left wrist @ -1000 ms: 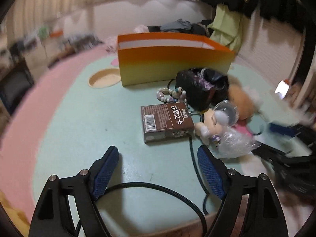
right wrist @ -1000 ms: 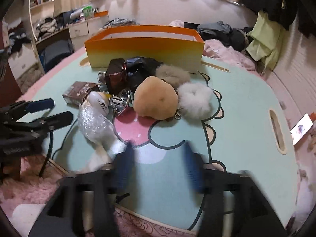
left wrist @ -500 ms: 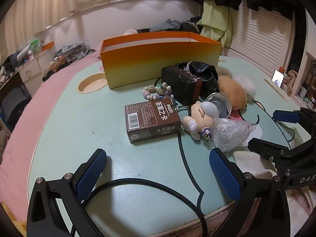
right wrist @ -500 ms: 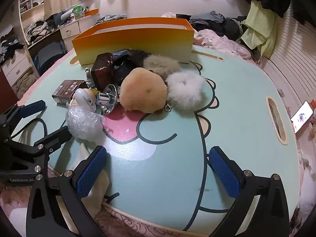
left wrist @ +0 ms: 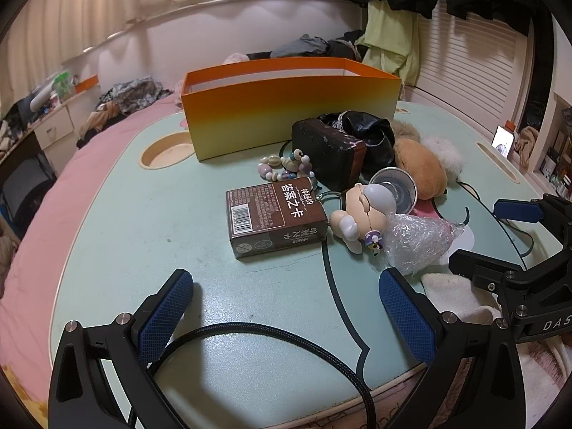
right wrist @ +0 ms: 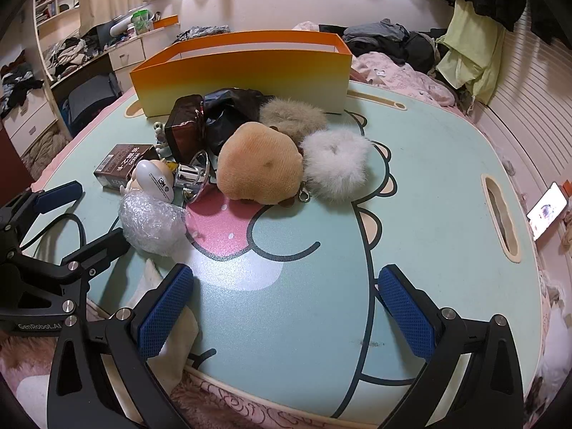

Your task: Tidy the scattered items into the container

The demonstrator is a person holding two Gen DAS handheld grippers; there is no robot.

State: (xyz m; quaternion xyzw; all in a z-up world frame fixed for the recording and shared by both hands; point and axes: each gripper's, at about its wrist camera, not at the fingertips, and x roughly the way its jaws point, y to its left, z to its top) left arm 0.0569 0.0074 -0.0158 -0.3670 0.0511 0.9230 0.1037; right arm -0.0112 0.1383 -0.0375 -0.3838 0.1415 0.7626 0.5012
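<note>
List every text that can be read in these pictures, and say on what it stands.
"神秘的 答案之卡": top of the brown card box.
"GenRobot.AI": body of the left hand-held gripper.
"DAS", cut off: body of the right hand-held gripper.
Box small print, barcode digits, figurine's head print: too small.

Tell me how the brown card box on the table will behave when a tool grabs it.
The brown card box lies flat on its broad face on the table, so it probably won't roll or tip. Its straight edges suggest stiff cardboard that should hold shape under a squeeze. The printed surface looks smooth, possibly slick, though the left tool has textured pads that should help.
</note>
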